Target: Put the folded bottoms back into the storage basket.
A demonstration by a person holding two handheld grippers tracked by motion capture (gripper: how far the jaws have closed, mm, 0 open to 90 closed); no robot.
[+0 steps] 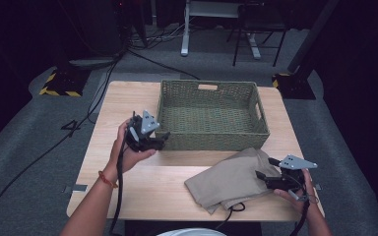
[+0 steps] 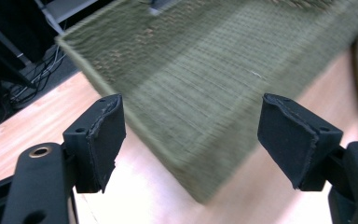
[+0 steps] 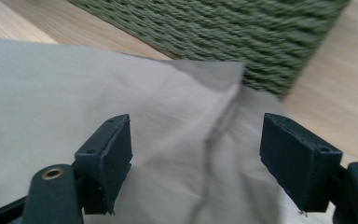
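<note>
On the counter [image 1: 142,187], we hold both grippers' fingers apart: left gripper [image 1: 163,137] beside the basket [image 1: 211,142], right gripper [image 1: 261,173] over the cloth [image 1: 226,184] before it.

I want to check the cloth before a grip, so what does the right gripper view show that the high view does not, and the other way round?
Only the right gripper view shows the open jaws of the right gripper standing apart over a seam and folds in the beige cloth, nothing pinched. Only the high view shows the left gripper at the basket's left front corner, and the whole table. Both show the cloth lying against the woven green basket.
</note>
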